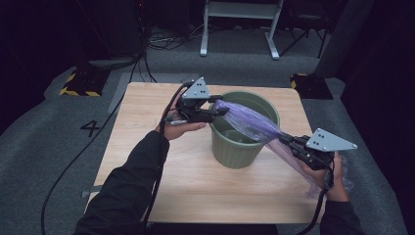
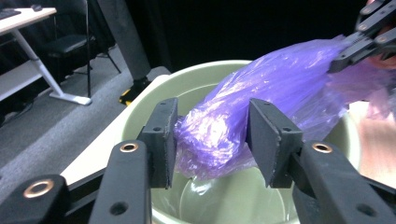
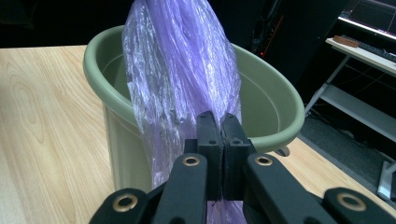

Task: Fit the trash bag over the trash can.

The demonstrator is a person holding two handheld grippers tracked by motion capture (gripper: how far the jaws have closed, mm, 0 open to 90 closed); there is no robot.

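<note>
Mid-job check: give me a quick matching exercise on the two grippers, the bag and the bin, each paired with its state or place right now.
Things:
1. left gripper
2. right gripper
3. purple bag
4. green bin

States or places:
A. standing upright on the wooden table
B. jaws apart, either side of the bag's end
C. stretched across the bin's rim between the two grippers
D. jaws clamped on the plastic

Pairs: 1-B, 2-D, 3-C, 4-A

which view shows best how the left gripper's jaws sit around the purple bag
The left gripper view: the left gripper has its jaws apart, either side of the purple bag. The high view shows them small over the green bin. The right gripper view shows the bag's other end pinched.
</note>
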